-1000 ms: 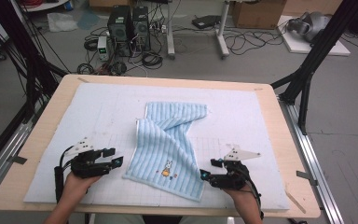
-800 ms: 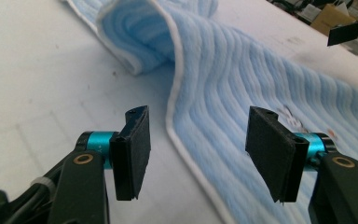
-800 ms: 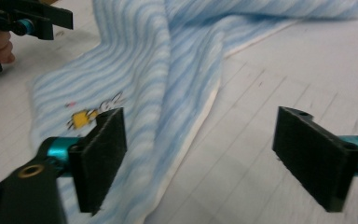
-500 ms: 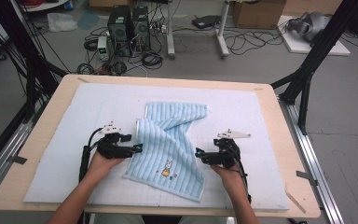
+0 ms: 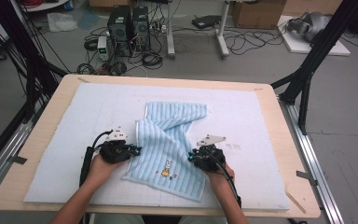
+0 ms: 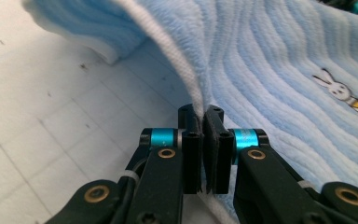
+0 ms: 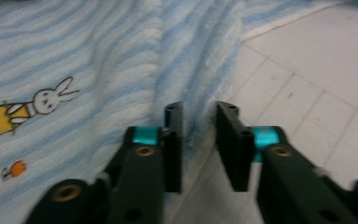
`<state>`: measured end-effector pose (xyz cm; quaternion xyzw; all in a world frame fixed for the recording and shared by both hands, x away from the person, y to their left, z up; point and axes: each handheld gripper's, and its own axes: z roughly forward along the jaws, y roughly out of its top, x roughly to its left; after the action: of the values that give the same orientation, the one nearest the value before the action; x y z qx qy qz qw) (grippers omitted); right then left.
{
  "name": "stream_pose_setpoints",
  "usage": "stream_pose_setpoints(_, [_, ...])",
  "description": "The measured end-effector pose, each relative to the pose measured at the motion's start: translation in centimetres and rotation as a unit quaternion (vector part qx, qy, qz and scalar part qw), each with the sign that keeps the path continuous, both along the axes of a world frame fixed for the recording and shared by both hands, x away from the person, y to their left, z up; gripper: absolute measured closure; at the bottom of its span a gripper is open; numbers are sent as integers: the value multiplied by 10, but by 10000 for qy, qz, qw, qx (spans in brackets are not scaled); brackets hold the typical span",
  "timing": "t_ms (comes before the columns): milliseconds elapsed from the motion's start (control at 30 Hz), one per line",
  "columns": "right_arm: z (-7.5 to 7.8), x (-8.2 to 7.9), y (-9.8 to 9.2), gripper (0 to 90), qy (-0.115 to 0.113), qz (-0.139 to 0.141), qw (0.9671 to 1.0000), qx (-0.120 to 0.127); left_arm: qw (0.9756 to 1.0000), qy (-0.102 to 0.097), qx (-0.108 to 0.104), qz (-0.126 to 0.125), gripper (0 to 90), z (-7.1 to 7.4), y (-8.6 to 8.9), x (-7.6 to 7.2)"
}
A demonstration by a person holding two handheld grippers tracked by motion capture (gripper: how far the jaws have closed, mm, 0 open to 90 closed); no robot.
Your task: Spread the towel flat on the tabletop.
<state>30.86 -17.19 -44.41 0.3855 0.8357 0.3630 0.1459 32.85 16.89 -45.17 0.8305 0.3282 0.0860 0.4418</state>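
Towel (image 5: pixel 168 154) ctr frame, crumpled, unfolded. L claw (image 6: pixel 204 122) clamped on hem; R claw (image 7: pixel 199 122) closing, edge between jaws, not yet pinched. Spreading/folding left.

A rumpled towel (image 5: pixel 170 144) lies near the middle of a mat (image 5: pixel 261 121) that covers most of a wooden table (image 5: pixel 289 140), its far part folded over itself. The left gripper (image 5: pixel 133 150) sits at the towel's left edge, the right gripper (image 5: pixel 192 157) at its right edge, apparently with the hem between its jaws. Behind the table, computer towers (image 5: pixel 128 25) stand on the floor among cables (image 5: pixel 149 58); cardboard boxes (image 5: pixel 256 11) sit farther right.
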Motion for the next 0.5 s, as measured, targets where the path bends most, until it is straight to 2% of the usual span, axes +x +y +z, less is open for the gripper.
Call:
stream_pose_setpoints(67, [0, -1, 0, 837, 72, 48, 9999, 67, 10000, 49, -58, -44, 865, 0, 2, -4])
stream_pose_setpoints(200, [0, -3, -7, 840, 272, 65, 9992, 296, 9996, 170, -149, -169, 866, 0, 8, -13])
stream_pose_setpoints(300, [1, -7, -13, 837, 365, 72, 9987, 360, 9993, 214, -221, -219, 866, -1, 13, -22])
stream_pose_setpoints(500, [3, -17, -21, 836, 441, 135, 9984, 314, 9988, 325, -275, -260, 866, -1, 24, -41])
